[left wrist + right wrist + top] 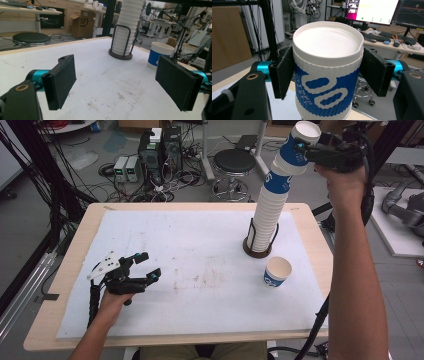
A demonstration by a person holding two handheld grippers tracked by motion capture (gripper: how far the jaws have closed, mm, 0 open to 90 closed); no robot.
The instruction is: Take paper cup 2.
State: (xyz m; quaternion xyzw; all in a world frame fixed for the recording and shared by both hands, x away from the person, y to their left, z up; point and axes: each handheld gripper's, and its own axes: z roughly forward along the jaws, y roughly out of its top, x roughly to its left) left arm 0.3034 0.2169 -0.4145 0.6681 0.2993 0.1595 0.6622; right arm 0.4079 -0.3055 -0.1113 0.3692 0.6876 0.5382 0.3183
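A tall stack of inverted blue-and-white paper cups [267,210] rises from a dark wire holder [259,249] at the table's back right and leans right. My right gripper [302,145] is high above the table, shut on the topmost cup [292,157], which tilts and still overlaps the stack's top. In the right gripper view that cup [328,95] sits base-up with both pads [284,72] pressed to its sides. A single upright cup [277,271] stands in front of the holder. My left gripper [151,264] rests open at the table's left, nothing between its jaws.
A white mat [200,270] covers the wooden table [70,270]. From the left gripper view, the holder [120,53] and the lone cup [160,53] stand ahead. Behind the table are a black stool [234,162], electronics and cables on the floor.
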